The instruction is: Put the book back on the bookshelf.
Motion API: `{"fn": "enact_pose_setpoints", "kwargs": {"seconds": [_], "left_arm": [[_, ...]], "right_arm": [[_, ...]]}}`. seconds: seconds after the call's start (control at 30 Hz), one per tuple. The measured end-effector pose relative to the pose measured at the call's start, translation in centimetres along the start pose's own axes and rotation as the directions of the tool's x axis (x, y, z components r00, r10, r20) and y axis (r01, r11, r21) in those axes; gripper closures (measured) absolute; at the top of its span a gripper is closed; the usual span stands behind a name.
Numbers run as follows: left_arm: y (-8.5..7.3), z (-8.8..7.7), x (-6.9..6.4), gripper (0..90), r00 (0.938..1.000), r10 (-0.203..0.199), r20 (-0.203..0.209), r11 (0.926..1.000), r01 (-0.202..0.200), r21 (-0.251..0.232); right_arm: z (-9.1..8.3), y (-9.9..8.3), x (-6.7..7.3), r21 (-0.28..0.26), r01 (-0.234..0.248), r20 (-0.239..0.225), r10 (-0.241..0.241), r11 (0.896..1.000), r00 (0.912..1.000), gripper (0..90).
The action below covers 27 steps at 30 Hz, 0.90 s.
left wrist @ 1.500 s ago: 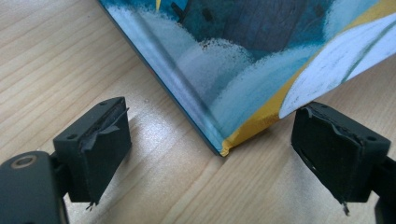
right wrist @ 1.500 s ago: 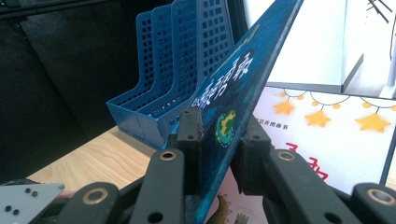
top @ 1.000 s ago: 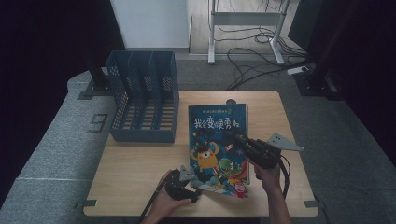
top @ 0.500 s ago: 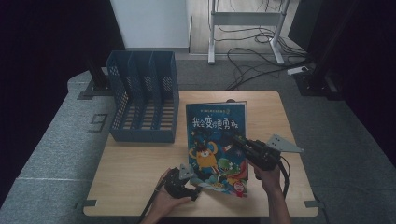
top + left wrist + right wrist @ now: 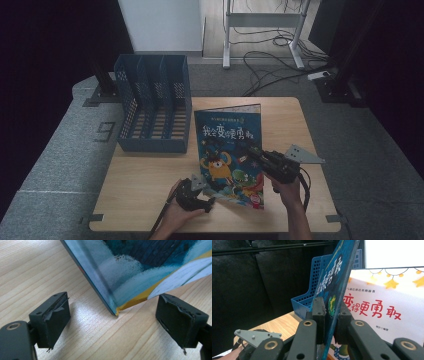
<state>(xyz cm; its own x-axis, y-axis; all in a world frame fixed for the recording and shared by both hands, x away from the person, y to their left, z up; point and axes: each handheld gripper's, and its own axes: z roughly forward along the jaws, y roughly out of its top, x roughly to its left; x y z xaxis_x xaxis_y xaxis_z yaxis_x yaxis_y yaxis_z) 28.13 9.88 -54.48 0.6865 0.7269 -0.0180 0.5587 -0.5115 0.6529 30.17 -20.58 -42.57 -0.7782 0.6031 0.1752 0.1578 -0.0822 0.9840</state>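
A picture book (image 5: 225,150) with a dark blue cartoon cover lies on the wooden table (image 5: 145,185). My right gripper (image 5: 251,149) is shut on the free edge of the cover (image 5: 337,272) and holds it raised. Under the cover shows a white title page (image 5: 387,302) with red characters. My left gripper (image 5: 209,194) stands open at the book's near left corner. In the left gripper view that corner (image 5: 116,312) rests on the wood between the two spread pads (image 5: 53,315), touching neither.
A blue slotted file rack (image 5: 152,107) stands at the table's back left, its compartments empty. Bare wood lies between the rack and my left hand. Cables and a metal stand (image 5: 260,35) are on the floor beyond the table.
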Motion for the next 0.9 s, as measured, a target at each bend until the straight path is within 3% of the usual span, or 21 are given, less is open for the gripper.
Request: {"fn": "enact_pose_setpoints", "kwargs": {"seconds": [0.4,0.6,0.77,0.9], "left_arm": [[-0.2,-0.6,0.2,14.0,0.9994,0.015,0.031,0.9997,-0.014,-0.019],[-0.1,-1.3,0.4,14.2,0.9997,0.013,0.022,0.9969,-0.011,-0.078],[0.2,-0.4,-0.4,14.2,0.9989,0.043,0.018,0.9968,-0.042,-0.069],[0.5,0.0,-0.6,11.1,0.998,0.049,0.041,0.997,-0.046,-0.062]], "right_arm": [[-0.1,-0.1,-0.1,-0.001,0.008,-0.007,-0.008,1.0,0.9999,80.6],[-0.1,0.0,0.0,0.002,0.018,-0.007,-0.018,1.0,0.9998,80.5],[-0.1,0.0,0.0,-0.002,0.015,-0.008,-0.015,1.0,0.9999,80.6],[-0.1,-0.1,-0.1,-0.001,0.013,-0.009,-0.013,1.0,0.9999,80.7]]}}
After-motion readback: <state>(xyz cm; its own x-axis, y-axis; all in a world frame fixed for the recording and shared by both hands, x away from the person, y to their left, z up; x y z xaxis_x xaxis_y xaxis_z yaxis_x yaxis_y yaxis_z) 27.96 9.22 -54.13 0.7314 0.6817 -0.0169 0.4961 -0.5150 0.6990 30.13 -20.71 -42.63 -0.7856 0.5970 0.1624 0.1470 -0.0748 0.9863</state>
